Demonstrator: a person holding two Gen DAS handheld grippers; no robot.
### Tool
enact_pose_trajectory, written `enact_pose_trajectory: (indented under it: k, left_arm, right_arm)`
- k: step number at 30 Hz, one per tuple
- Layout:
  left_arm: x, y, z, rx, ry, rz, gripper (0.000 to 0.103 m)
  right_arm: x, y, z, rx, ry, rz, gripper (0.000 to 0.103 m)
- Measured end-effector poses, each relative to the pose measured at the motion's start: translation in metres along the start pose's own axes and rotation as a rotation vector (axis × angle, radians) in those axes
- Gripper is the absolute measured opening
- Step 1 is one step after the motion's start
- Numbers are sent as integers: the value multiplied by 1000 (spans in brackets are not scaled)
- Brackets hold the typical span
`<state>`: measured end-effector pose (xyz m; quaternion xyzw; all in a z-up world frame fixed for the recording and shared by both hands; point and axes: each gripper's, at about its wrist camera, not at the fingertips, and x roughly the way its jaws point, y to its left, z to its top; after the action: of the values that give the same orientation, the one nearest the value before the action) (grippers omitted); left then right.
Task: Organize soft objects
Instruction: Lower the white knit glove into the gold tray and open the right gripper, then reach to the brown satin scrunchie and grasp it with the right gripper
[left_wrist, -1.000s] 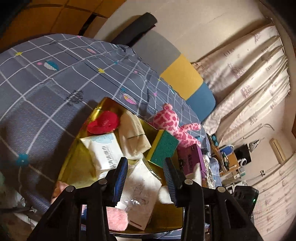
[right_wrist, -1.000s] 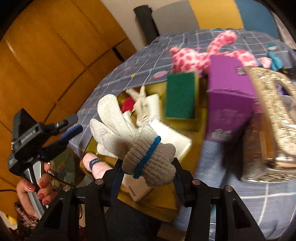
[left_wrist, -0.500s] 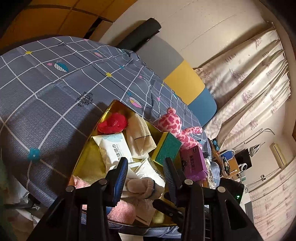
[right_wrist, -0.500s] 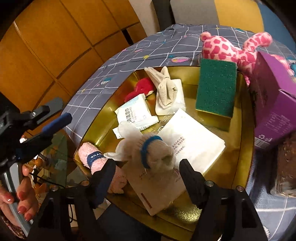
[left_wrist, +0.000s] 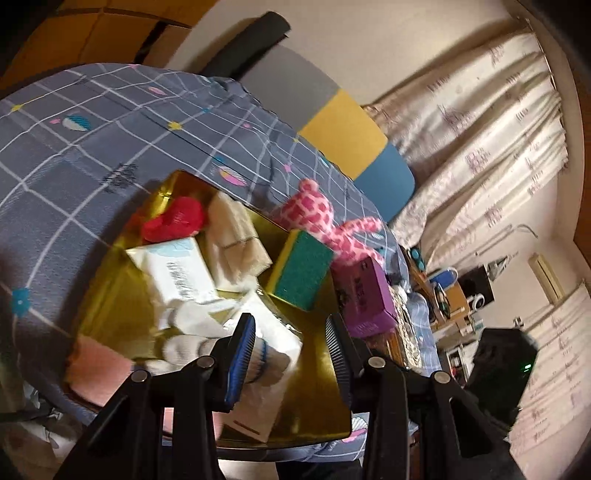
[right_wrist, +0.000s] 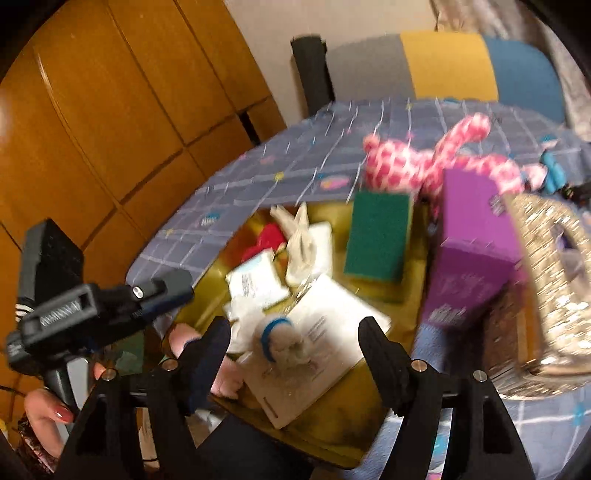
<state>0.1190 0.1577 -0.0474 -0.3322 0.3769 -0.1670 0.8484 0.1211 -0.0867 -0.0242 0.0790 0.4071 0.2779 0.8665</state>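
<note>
A gold tray (right_wrist: 373, 439) holds soft things: a white knit glove with a blue cuff (right_wrist: 280, 339), tissue packs (right_wrist: 258, 284), a cream cloth (right_wrist: 303, 247), a red item (right_wrist: 269, 236), a green sponge (right_wrist: 380, 236) and a pink roll (left_wrist: 96, 369). My right gripper (right_wrist: 293, 354) is open and empty just above the glove. My left gripper (left_wrist: 291, 354) is open and empty over the tray's near edge; the glove (left_wrist: 192, 343) lies left of it. A pink spotted plush (right_wrist: 424, 162) lies on the cloth behind the tray.
A purple box (right_wrist: 472, 251) and a glittery basket (right_wrist: 554, 288) stand right of the tray. The table has a grey checked cloth (left_wrist: 92, 140). A chair with grey, yellow and blue back (right_wrist: 443, 70) stands behind. Wooden panels (right_wrist: 110, 110) are at left.
My right gripper opened and let the glove drop onto the tissue pack in the tray, then drew back and up. The left gripper shifted a little.
</note>
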Motion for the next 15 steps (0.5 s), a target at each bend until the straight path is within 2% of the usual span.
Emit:
enact_pose_trajectory:
  k: [4,8,15]
  left_arm:
    - [11,-20,-2,37,26,-26,40]
    - [22,-42,-6,85,59,-64,41]
    - [45,-80,-19,154,119,-151,42]
  right_arm:
    - [-29,-15,9,23,-95,-20,72]
    - [-67,-47,18,87,-211,-61,73]
    - [-121,-136,22,238,-329,-238,73]
